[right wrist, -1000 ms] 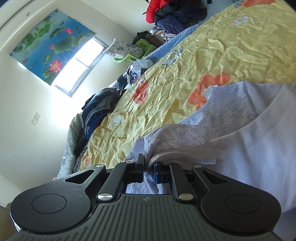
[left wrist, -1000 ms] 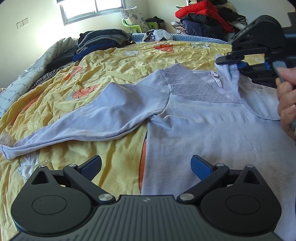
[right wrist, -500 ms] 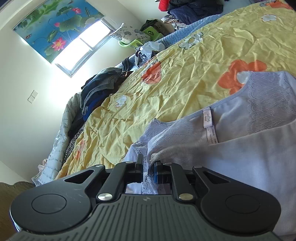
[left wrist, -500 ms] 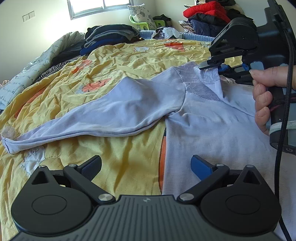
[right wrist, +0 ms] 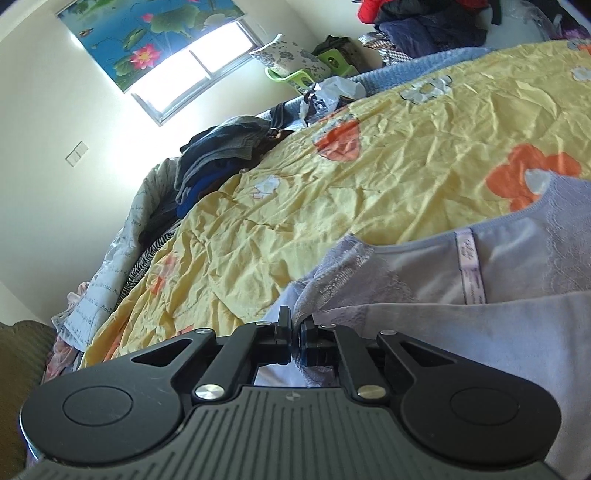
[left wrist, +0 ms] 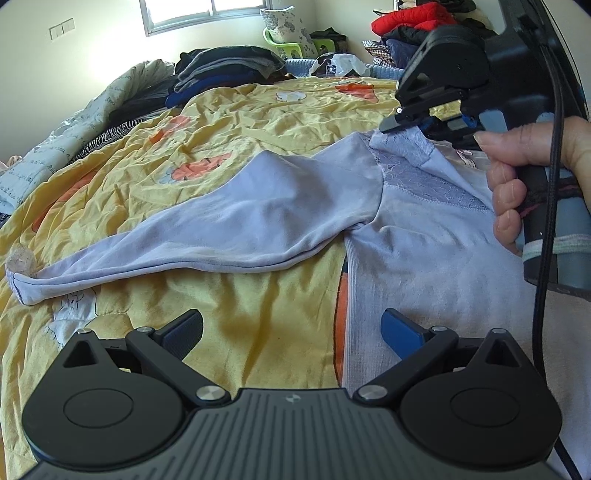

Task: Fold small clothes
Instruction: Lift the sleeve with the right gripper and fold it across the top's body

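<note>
I work on a bed with a crinkly yellow flowered sheet (left wrist: 236,122); folded dark clothes (left wrist: 225,70) sit at its far edge under the window (left wrist: 199,14); a red pile (left wrist: 410,18) is in the far corner. Only my right view shows the lotus blind (right wrist: 147,33) and the neck label (right wrist: 469,266); only my left view shows the whole sleeve (left wrist: 207,236), stretched long toward the left edge. My left gripper (left wrist: 291,332) is wide open, holding nothing, above the lilac shirt (left wrist: 424,251); my right gripper (right wrist: 296,328) pinches the lacy collar (right wrist: 343,277).
</note>
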Motion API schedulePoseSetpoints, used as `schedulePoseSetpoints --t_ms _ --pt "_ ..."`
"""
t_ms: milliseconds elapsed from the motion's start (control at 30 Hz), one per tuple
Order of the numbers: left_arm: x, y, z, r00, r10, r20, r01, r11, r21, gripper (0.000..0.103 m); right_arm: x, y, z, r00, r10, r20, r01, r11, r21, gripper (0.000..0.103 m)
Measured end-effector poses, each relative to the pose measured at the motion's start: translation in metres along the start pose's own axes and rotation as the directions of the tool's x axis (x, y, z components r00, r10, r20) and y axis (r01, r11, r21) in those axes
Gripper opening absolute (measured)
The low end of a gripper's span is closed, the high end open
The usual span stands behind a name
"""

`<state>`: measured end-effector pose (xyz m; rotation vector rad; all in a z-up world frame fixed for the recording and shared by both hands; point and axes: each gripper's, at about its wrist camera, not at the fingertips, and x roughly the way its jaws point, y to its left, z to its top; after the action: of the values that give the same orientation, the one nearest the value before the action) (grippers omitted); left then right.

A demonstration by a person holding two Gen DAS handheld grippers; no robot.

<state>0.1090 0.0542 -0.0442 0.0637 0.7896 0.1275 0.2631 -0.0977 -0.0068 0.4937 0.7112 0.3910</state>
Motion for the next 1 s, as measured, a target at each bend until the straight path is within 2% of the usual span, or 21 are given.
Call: schedulePoseSetpoints --t_ms 200,300,333,400,500,600,667,700,733,800,1000 --pt "0.002 0.003 0.0 1.0 0.006 -0.004 -0.006 1.0 -0.006 0.103 0.012 0.024 -0.001 0.999 0.034 -0.029 -0.036 0.996 -0.079 0.011" --pt "0.002 0.005 -0.001 1.0 0.011 -0.005 -0.011 1.0 -0.006 0.103 0.024 0.026 -0.005 0.996 0.034 -0.085 -0.04 0.997 -0.065 0.018" --pt "0.002 0.005 -0.001 1.0 0.012 -0.006 -0.012 1.0 -0.007 0.103 0.027 0.025 -0.006 0.994 0.036 -0.103 -0.042 0.998 -0.051 0.029" --pt "0.002 0.007 -0.001 1.0 0.013 -0.006 -0.013 1.0 -0.01 0.103 0.03 0.023 -0.01 0.991 0.051 -0.121 -0.055 0.998 -0.026 0.04" --pt "0.002 0.009 -0.001 1.0 0.015 -0.007 -0.016 1.0 -0.016 0.103 0.029 0.022 -0.014 0.989 0.061 -0.136 -0.065 0.998 -0.022 0.041" --pt "0.003 0.012 -0.001 1.0 0.014 -0.009 -0.015 1.0 -0.027 0.103 0.025 0.017 -0.017 0.982 0.111 -0.152 -0.108 0.994 0.025 0.041" --pt "0.003 0.013 -0.002 1.0 0.014 -0.01 -0.014 0.999 -0.033 0.103 0.026 0.011 -0.019 0.977 0.13 -0.17 -0.121 0.991 0.062 0.046" --pt "0.003 0.012 -0.002 1.0 0.014 -0.011 -0.014 0.999 -0.033 0.103 0.029 0.009 -0.021 0.974 0.127 -0.19 -0.116 0.991 0.066 0.054" --pt "0.003 0.012 -0.002 1.0 0.015 -0.011 -0.015 0.999 -0.031 0.103 0.034 0.008 -0.023 0.971 0.115 -0.21 -0.104 0.993 0.06 0.056" --pt "0.003 0.011 -0.003 1.0 0.014 -0.011 -0.015 0.999 -0.029 0.103 0.035 0.005 -0.025 0.974 0.103 -0.204 -0.093 0.994 0.061 0.054" --pt "0.001 0.013 -0.004 1.0 0.02 -0.007 -0.02 0.999 -0.033 0.103 0.017 0.012 -0.027 0.979 0.126 -0.16 -0.117 0.991 0.062 0.06"
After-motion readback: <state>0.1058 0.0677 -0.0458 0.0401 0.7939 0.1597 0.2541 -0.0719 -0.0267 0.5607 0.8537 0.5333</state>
